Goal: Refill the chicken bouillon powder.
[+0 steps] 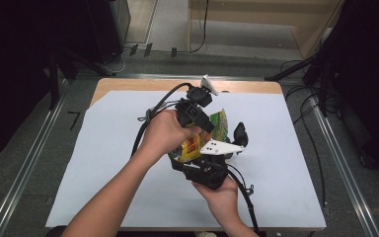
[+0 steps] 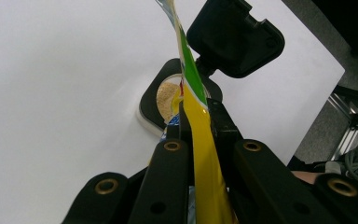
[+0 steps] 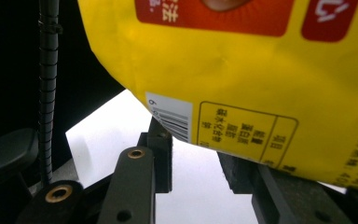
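The yellow snack bag (image 1: 197, 140) is held up above the middle of the counter (image 1: 113, 85), between the two grippers, not lying on the white sheet (image 1: 108, 163). It has a green top part and red label areas w/ printed text; a barcode and a small text box show on its lower side in the right gripper view (image 3: 261, 70).

The left gripper (image 2: 196, 121) is pinching the bag: in the left gripper view its two black jaws are pressed together on the thin yellow edge of the bag (image 2: 203, 154), which goes up between them. In the high view the left hand (image 1: 165, 133) holds this gripper (image 1: 200, 126) from above.

The right gripper (image 3: 196, 161) is under the bag. Its jaws stand spread apart, w/ white sheet seen between them, and the bag's lower edge hangs just above them. The right hand (image 1: 222, 192) holds it (image 1: 232, 143) from below.

Beyond the left jaws, a round dish w/ brownish crumbs (image 2: 168, 98) sits on the sheet, partly hidden by the bag. Cables (image 1: 306, 138) lie on the floor at the right of the counter.
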Demonstrator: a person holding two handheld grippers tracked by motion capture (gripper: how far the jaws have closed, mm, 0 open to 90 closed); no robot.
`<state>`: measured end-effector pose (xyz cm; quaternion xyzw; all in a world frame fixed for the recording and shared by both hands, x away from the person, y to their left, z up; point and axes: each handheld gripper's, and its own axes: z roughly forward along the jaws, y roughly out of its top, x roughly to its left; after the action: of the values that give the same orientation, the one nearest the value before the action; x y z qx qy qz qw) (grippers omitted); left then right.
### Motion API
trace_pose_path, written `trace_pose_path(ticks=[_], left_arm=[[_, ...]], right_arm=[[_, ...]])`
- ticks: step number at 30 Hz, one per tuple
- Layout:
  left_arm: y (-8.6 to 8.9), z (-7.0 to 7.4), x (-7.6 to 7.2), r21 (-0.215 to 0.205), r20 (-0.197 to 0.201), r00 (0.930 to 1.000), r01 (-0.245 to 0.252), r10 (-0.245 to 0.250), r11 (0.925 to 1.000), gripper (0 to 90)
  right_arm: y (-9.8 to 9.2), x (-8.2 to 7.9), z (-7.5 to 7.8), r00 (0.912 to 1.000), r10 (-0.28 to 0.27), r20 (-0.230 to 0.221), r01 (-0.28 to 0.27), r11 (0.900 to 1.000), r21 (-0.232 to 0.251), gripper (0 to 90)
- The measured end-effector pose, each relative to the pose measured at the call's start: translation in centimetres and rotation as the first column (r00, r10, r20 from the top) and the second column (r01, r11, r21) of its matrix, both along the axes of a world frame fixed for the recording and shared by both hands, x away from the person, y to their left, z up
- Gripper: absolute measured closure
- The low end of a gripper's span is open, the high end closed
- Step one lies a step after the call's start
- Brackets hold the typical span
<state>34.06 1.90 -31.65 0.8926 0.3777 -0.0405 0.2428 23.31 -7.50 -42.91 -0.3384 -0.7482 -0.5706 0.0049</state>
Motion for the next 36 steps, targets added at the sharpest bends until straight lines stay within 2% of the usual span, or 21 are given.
trace_pose_path(ticks=[8,36], left_arm=[[0.0,-0.2,-0.1,-0.005,-0.002,1.0,0.0,0.0,1.0,87.9],[-1.1,-0.5,0.4,0.013,-0.022,0.9994,0.026,-0.025,0.9996,87.4]], right_arm=[[0.0,0.0,-0.1,0.9999,0.003,0.01,-0.003,1.0,-0.02,69.5],[-0.9,0.2,-0.1,0.9998,-0.009,-0.02,0.008,1.0,-0.028,69.5]])
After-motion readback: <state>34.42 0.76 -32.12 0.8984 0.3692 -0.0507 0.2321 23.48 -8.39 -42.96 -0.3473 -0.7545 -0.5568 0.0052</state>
